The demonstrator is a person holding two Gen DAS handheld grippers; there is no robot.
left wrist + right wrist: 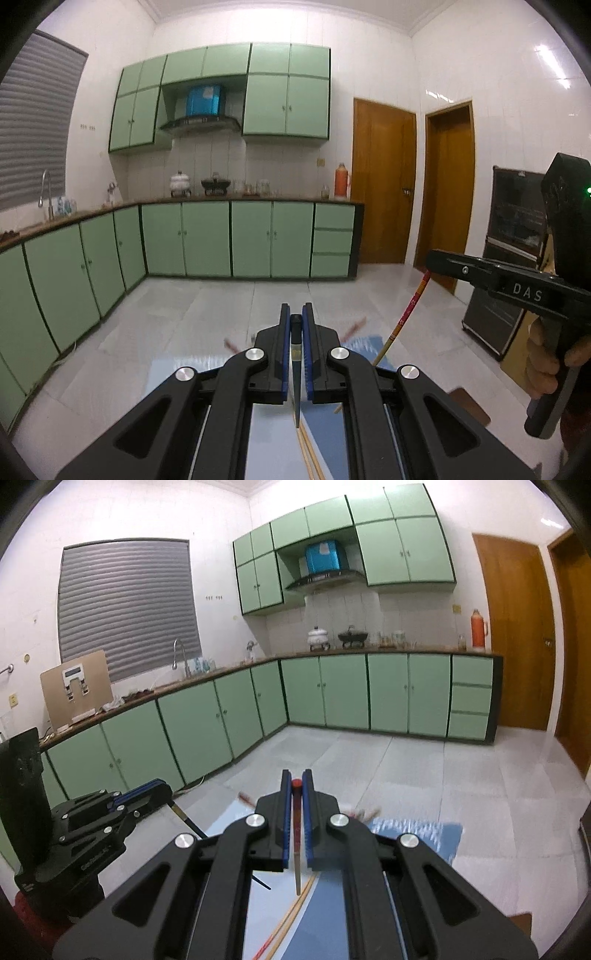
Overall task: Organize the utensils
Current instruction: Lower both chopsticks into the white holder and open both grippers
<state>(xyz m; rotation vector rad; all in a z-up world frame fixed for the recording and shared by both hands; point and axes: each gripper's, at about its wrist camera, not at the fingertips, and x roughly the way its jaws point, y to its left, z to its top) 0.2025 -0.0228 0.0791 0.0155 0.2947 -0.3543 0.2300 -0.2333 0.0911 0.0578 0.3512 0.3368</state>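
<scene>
My left gripper (295, 347) is squeezed shut on a dark chopstick (296, 369), low in the middle of the frame. My right gripper (296, 816) is squeezed shut on a red chopstick (296, 834), also low in the middle. Each stick points straight down, thick end up between the blue pads (284, 347). I think they are light, stiff and a bit slippery. Holding near the thick end feels safest. More chopsticks (291, 919) lie below on the blue mat (417, 834).
</scene>
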